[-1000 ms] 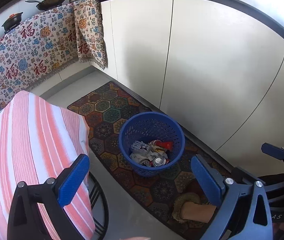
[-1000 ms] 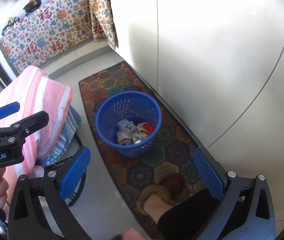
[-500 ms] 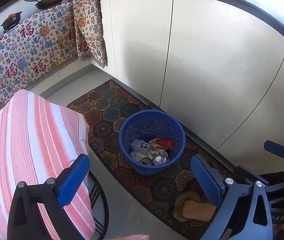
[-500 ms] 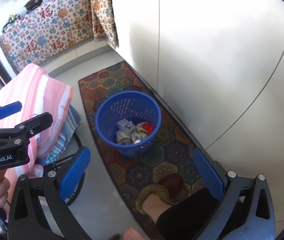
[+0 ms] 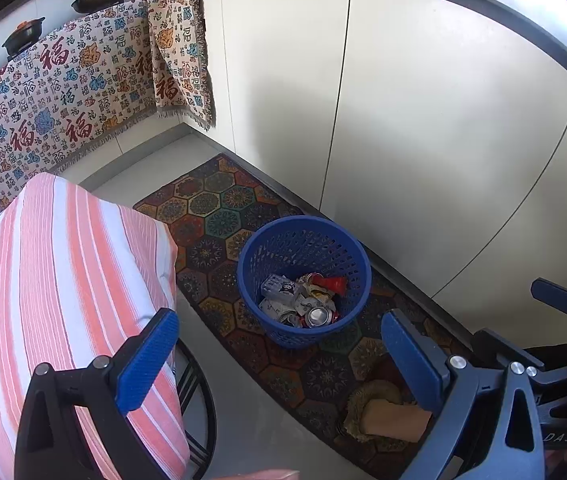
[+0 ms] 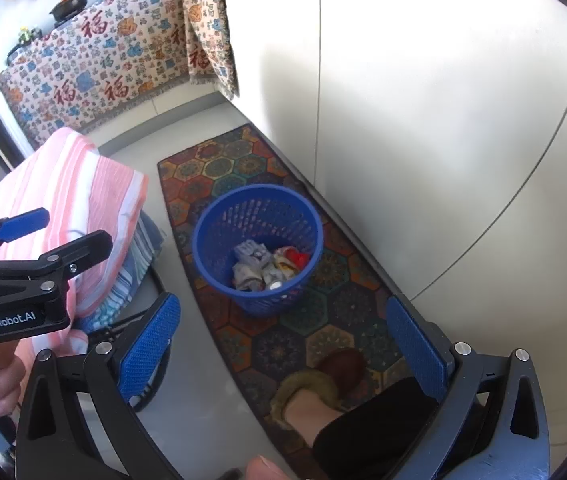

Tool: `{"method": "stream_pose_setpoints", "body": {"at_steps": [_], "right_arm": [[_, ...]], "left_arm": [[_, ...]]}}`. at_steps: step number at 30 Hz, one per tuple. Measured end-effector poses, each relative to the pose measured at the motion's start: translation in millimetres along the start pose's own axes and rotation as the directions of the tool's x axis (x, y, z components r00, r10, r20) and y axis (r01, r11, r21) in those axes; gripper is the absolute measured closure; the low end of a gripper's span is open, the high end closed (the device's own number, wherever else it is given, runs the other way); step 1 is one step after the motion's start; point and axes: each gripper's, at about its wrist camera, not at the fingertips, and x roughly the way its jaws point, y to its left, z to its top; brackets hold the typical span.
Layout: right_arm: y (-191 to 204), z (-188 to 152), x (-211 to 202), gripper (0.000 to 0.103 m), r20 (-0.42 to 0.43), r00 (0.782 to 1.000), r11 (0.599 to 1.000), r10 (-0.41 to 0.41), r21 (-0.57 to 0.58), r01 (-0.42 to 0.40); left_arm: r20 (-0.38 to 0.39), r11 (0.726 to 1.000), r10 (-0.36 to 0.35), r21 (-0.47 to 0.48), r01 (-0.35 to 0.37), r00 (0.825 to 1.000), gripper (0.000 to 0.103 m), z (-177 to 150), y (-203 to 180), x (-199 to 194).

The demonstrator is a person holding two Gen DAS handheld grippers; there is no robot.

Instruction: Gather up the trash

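A blue perforated basket stands on a patterned rug. Inside lies trash: crumpled wrappers, a crushed can and a red piece. My left gripper hangs above and short of the basket, open, nothing between its blue pads. My right gripper is likewise open and empty, higher over the rug. The left gripper also shows at the left edge of the right wrist view, and the right gripper at the right edge of the left wrist view.
A stool draped in a pink-striped cloth stands left of the basket. White cabinet doors run along the right. The person's slippered foot rests on the rug. A patterned cloth covers the far counter with pans.
Both views have shifted only slightly; the basket sits a little lower and nearer in the left wrist view. Both grippers stay open and empty.
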Motion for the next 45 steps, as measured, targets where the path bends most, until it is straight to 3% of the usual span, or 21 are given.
{"method": "stream_pose_setpoints", "body": {"at_steps": [45], "right_arm": [[-6, 1, 9, 0.000, -0.030, 0.999, 1.000, -0.011, 0.007, 0.011]], "left_arm": [[-0.002, 0.999, -0.016, -0.028, 0.016, 1.000, 0.001, 0, -3, 9]]}}
